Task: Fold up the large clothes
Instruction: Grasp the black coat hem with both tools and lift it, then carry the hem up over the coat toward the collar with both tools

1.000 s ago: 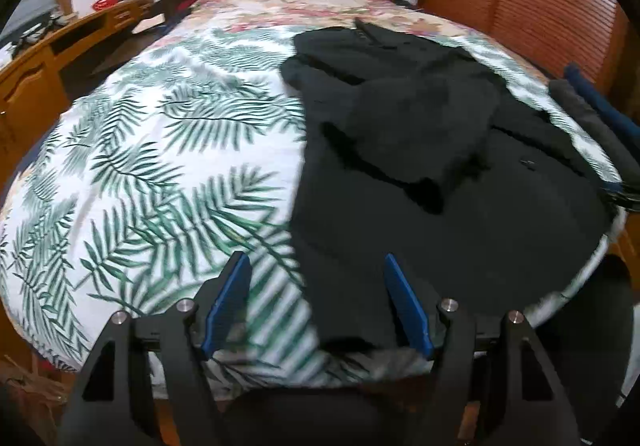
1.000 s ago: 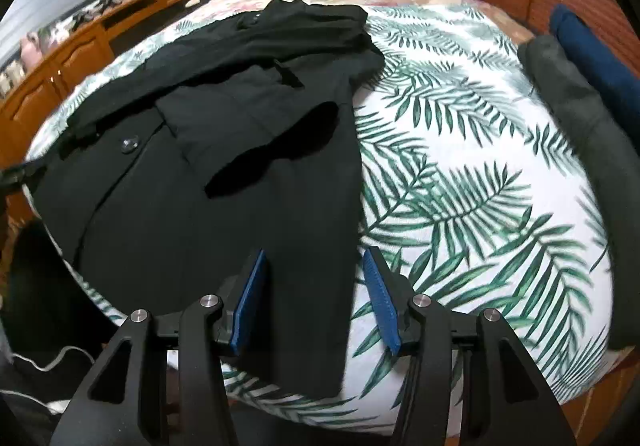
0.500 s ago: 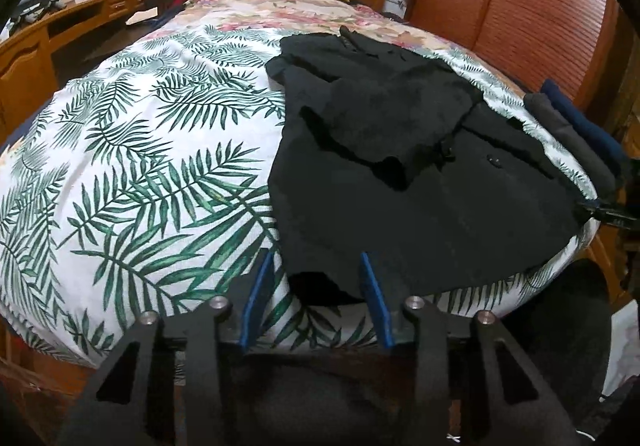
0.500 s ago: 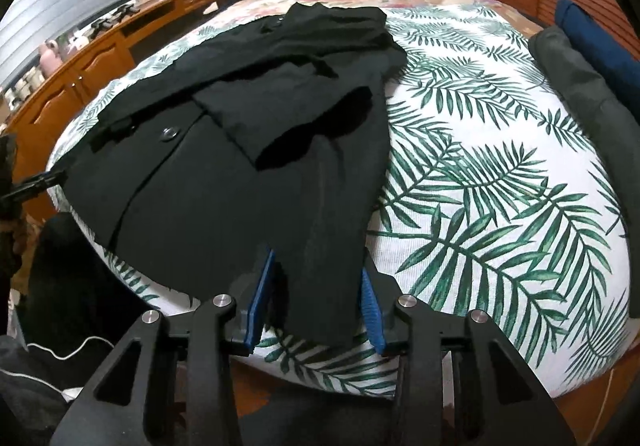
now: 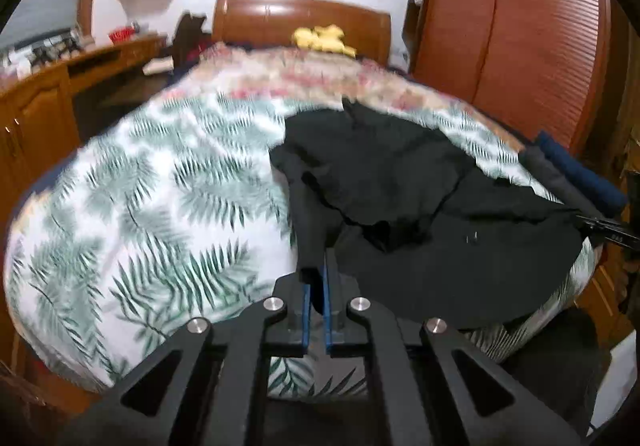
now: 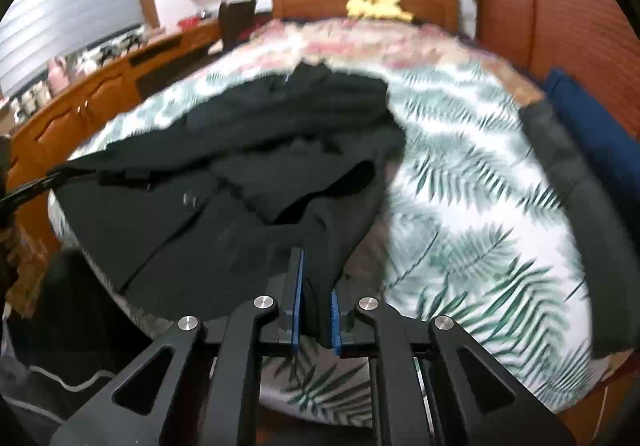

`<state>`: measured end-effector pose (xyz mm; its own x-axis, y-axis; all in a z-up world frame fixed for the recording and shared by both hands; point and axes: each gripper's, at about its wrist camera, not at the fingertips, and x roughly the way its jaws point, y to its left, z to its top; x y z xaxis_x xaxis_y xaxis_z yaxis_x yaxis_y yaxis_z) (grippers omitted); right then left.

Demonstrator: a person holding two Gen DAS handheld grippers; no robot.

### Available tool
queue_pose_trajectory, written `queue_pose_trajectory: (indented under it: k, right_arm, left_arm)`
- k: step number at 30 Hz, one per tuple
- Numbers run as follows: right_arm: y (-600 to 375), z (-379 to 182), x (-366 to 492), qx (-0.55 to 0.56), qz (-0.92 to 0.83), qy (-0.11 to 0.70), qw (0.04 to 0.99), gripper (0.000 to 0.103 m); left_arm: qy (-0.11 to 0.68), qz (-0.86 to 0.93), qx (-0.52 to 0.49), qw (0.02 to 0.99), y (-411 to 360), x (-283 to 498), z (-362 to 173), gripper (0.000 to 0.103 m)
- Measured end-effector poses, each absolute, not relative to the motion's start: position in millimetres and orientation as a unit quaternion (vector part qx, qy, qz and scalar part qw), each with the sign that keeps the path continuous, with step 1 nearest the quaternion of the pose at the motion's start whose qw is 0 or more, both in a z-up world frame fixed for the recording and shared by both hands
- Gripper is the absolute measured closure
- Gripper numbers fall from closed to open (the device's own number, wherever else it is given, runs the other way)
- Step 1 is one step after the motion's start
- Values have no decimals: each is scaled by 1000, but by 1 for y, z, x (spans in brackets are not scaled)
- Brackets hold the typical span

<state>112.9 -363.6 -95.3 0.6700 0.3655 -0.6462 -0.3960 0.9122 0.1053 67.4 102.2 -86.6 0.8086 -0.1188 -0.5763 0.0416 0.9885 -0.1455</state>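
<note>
A large black coat (image 5: 420,206) lies spread on the bed with its sleeves folded across the body. My left gripper (image 5: 316,278) is shut on the coat's near left hem corner, and the cloth rises from the bed into the blue pads. In the right wrist view the same coat (image 6: 248,182) runs up to my right gripper (image 6: 314,286). Its jaws are closing, and the blue pads pinch a bunched fold of the near right hem. Both corners are lifted off the bedspread.
The bed wears a white bedspread with green palm leaves (image 5: 160,206). Folded dark grey and navy clothes (image 6: 580,174) lie along the right edge. A yellow plush toy (image 5: 322,38) sits at the wooden headboard. A wooden desk (image 5: 48,98) stands left, a wardrobe (image 5: 520,26) right.
Both grippers closed from wide open onto the coat's near hem corners and then rose, pulling the hem up off the bed. The view tilted up toward the headboard.
</note>
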Motion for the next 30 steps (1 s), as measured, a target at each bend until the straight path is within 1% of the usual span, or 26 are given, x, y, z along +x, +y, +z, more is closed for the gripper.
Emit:
queue_pose_trajectory:
  k: [2, 10, 15, 20, 25, 30]
  right_arm:
    - [-364, -73, 107, 0, 223, 326, 919, 96]
    - [-359, 3, 61, -9, 258, 244, 935, 97]
    - [-358, 40, 23, -17, 271, 200, 942, 97]
    - [-359, 58, -8, -34, 271, 177, 946, 97]
    - [-376, 73, -33, -27, 271, 155, 950, 97]
    - [-382, 64, -37, -25, 266, 162, 950, 96]
  left_arm:
    - [292, -41, -59, 954, 99, 62, -71, 102]
    - [211, -29, -47, 976, 100, 13, 7, 102]
    - [183, -22, -44, 982, 104, -25, 33, 102]
    - [154, -23, -47, 987, 104, -57, 55, 102]
    - [125, -22, -39, 991, 98, -81, 72, 102]
    - [130, -17, -27, 991, 95, -76, 65, 102]
